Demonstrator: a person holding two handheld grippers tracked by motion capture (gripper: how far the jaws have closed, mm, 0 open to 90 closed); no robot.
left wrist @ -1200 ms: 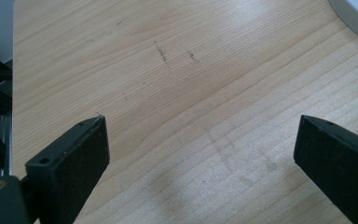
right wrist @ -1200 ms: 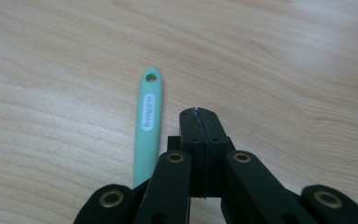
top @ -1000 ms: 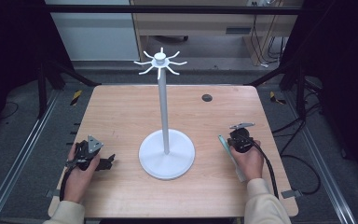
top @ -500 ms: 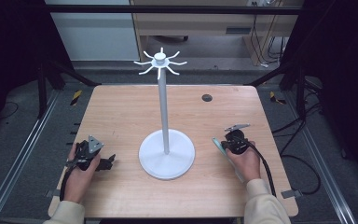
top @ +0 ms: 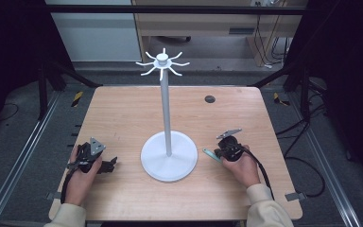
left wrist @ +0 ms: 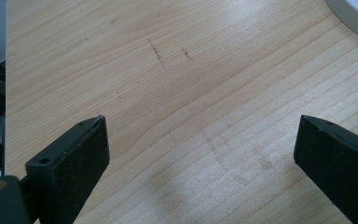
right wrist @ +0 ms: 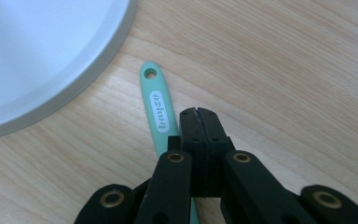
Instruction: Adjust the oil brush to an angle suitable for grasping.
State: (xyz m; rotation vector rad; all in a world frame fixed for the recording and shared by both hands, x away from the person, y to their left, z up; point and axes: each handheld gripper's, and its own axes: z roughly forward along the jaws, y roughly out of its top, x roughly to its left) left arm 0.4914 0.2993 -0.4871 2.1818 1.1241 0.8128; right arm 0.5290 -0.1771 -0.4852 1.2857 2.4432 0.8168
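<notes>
At the left, the left gripper (top: 108,165) rests on the table (top: 123,113) in the person's left hand (top: 81,175); its jaws stand wide apart with only bare wood between them, and a sliver of the stand's base shows at the top right of the left gripper view; it holds nothing. In the middle stands the white stand (top: 166,113), its round base (top: 169,163) flat on the table, its hooks (top: 162,63) all bare. To the right, just beside the base, lies the mint-green handle (right wrist: 158,105), its hanging hole towards the base; the right gripper (right wrist: 199,112) sits over its lower part, jaws pressed fully together, the handle passing beside and under them rather than between, so far as the right gripper view shows. The step in hand looks like picking up the handle for a hook; the next move calls for opening the jaws, straddling the handle and closing on it before lifting.
</notes>
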